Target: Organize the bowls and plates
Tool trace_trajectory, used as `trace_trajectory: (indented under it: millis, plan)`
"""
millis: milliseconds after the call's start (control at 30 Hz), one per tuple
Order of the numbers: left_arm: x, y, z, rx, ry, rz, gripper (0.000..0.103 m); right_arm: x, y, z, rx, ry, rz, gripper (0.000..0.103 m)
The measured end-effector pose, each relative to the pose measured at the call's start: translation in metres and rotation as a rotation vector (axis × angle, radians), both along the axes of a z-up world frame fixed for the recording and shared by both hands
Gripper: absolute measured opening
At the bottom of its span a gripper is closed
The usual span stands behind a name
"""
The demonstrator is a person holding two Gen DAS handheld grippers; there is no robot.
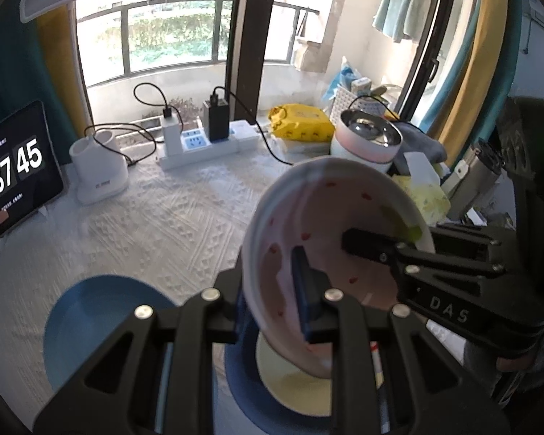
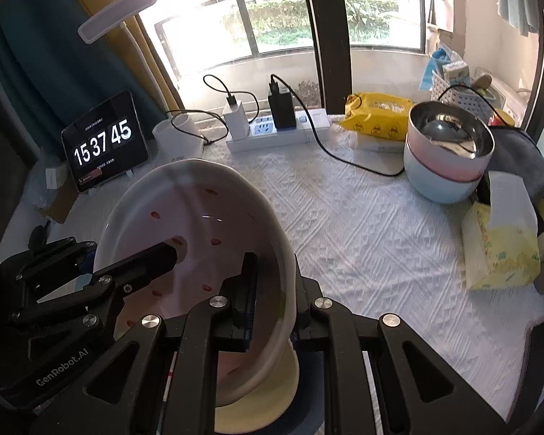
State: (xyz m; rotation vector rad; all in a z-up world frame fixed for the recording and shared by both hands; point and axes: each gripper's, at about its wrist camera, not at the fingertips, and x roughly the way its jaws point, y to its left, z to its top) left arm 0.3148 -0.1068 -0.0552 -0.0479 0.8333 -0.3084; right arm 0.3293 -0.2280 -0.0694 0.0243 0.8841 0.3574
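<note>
Daylit balcony window (image 2: 290, 18), teal curtain (image 2: 36, 72), white textured tablecloth (image 2: 362, 235).

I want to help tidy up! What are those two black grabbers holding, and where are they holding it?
Both hold one pink bowl with red spots, by its rim: the left tool pinches one side, the right tool the opposite side.

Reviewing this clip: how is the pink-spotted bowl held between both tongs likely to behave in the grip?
The pink-spotted bowl looks glazed and rigid, so probably stiff but breakable if dropped. Its glossy wall may slip, since the left tongs and right tongs pinch only opposite rims. Held tilted above the cream plate, it could pivot if either eases.
</note>
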Motion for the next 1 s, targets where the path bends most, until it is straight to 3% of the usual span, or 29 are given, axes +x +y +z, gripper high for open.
trace_trajectory:
  millis: [700, 1000]
  plan:
    - [-0.032, -0.006, -0.029, 0.014, 0.043, -0.023, 0.022, -0.032, -0.005, -0.032, 0.021, 0.089, -0.029, 0.016]
    - [-0.042, -0.013, -0.037, 0.07, 0.026, -0.031, 0.022, -0.039, -0.005, -0.04, 0.021, 0.119, -0.033, 0.017]
